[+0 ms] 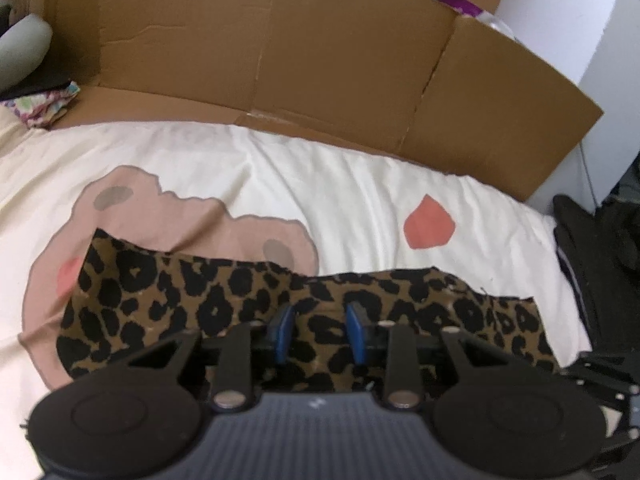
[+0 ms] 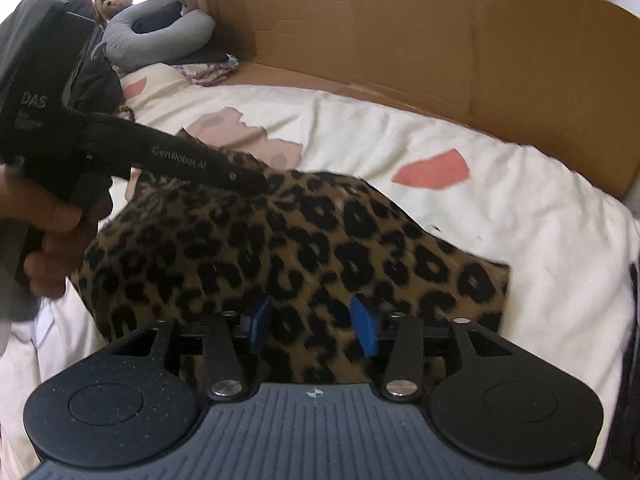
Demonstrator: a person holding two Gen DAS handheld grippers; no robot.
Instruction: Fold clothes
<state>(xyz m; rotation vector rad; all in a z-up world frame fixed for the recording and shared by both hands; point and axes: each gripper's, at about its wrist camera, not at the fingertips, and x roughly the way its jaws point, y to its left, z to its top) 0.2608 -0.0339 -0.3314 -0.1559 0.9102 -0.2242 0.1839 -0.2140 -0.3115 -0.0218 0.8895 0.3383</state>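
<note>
Working on a bed with a cream duvet [image 1: 340, 184] that has pink blob prints. Closest to me, my left gripper [image 1: 320, 334] sits with its blue pads a moderate gap apart over the leopard-print garment [image 1: 224, 300], nothing pinched as far as I can see. My right gripper [image 2: 314, 326] is spread wider, the same garment [image 2: 320, 236] lying under it, loose and flat on the duvet. Behind that there's a big opened cardboard box [image 1: 280, 60] lying along the far edge. Can't tell what's inside it. A grey neck pillow [image 2: 160, 36] sits far left.
</note>
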